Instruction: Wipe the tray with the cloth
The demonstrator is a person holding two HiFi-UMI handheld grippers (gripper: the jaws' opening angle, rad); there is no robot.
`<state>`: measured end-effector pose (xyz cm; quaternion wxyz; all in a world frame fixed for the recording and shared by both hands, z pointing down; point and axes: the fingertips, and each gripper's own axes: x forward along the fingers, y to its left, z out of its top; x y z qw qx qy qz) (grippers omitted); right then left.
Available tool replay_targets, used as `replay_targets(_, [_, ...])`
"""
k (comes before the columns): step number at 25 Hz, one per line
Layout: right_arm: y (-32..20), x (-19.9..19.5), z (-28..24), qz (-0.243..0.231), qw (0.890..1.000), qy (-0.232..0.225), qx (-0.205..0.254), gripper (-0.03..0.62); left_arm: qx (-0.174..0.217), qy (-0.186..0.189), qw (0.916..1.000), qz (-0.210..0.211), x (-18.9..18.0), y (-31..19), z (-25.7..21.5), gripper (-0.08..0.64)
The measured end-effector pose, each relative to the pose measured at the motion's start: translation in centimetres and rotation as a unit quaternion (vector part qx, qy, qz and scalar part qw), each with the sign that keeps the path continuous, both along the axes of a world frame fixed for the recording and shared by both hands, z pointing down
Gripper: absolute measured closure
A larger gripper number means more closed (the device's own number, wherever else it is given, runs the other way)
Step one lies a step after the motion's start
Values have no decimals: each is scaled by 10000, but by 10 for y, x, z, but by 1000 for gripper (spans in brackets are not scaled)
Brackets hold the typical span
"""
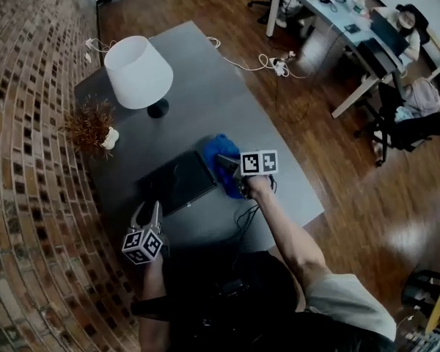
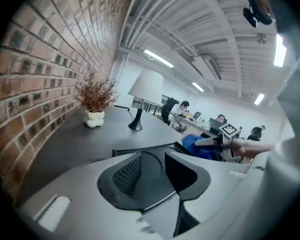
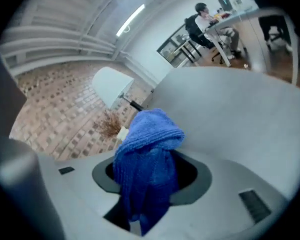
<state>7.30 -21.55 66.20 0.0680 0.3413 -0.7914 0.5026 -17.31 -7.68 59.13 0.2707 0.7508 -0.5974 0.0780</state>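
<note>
Right hand-held gripper (image 1: 226, 170): jaws clamped on a blue cloth (image 1: 217, 155), which hangs bunched between them. Marker cube (image 1: 259, 162) on top, printed with black-and-white square patterns.

Left hand-held gripper (image 1: 148, 210): jaws partly apart, nothing between them; a like-patterned cube (image 1: 142, 245) behind. It sits at 7 o'clock of the tray, just off its near corner.

Tray (image 1: 177, 182): dark, flat, rectangular, lying on the grey tabletop (image 1: 220, 101). The cloth is at the tray's 2 o'clock edge.

Cable (image 1: 246, 215): black, trailing at 5 o'clock of the cloth.

Lamp (image 1: 138, 72): white shade, black foot, at 11 o'clock of the tray.

Dried plant (image 1: 94, 127): brown sprigs in a small white pot, at 10 o'clock, beside the brick wall (image 1: 22, 160).
</note>
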Motion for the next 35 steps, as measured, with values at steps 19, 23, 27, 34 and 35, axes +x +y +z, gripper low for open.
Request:
replay_targets(19, [-20,-9,19,-326,9991,-101,-268,387,-849,-1182,9892,198,13,1,53,402])
replay_targets(23, [-22,-48,46,-744,9947,330,-625,387,-820,-1147,9899,147,16,3,52,400])
replay_targets(27, [32,-32,45,-982,9896,166,-1041,399,-719,-1041,9919,75,18,2,48,400])
replay_targets(34, [167,24,39,-2985,9430,994,-1081,400,-706,-165,9973,-82,21,13,39,402])
replay_targets(35, [149,30,30,-2828,9480,1294,-681,400,-756,156,9968,-197,20,24,34,402])
